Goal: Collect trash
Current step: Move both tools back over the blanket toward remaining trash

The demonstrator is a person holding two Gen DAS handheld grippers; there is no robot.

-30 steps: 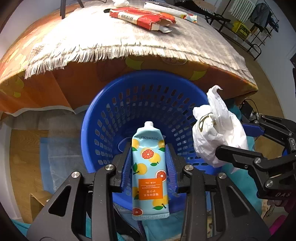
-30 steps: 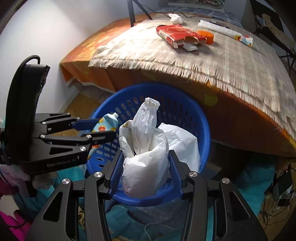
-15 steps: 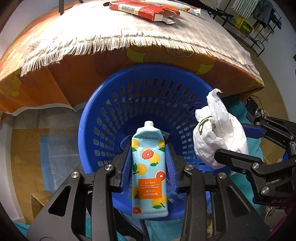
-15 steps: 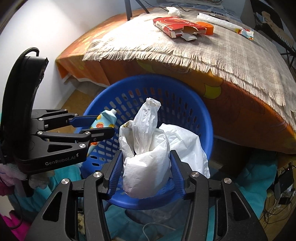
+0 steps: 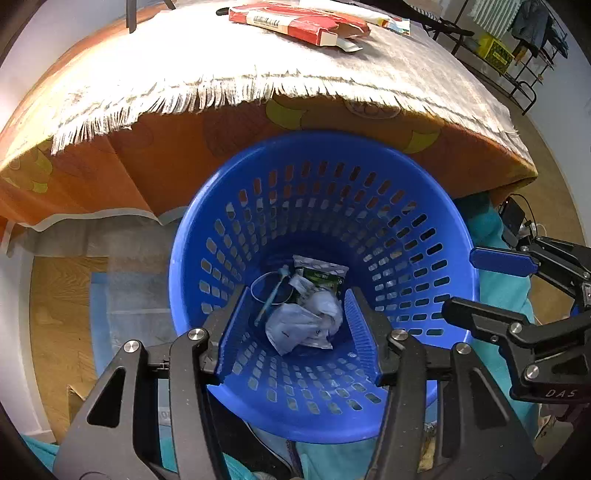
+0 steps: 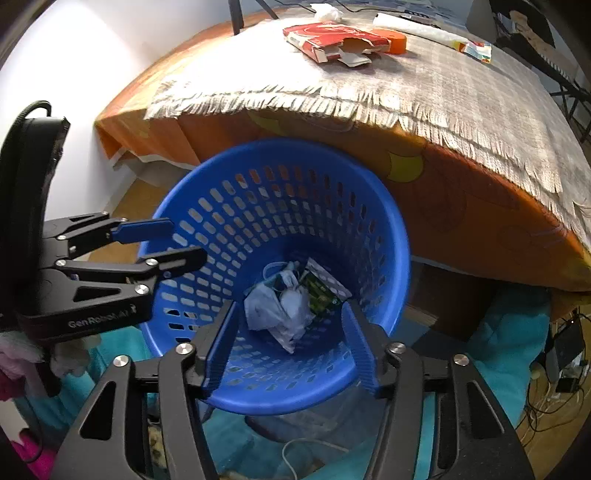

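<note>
Both the left tool [image 5: 297, 336] and right tool [image 6: 288, 339] gape wide and empty over the blue basket [image 5: 369, 413]. Crumpled white trash [image 5: 303, 325] lies at its bottom. Beyond, a red carton [image 6: 332, 38] rests on the cloth-covered surface [image 5: 184, 74].

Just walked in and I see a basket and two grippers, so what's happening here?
A person is collecting trash with a handheld gripper in each hand. Both the left gripper and the right gripper are open and empty above a blue perforated basket beside the table. A white plastic bag and a green wrapper lie at the basket's bottom. A torn red carton and a long white wrapper lie on the fringed cloth, not yet collected.
</note>
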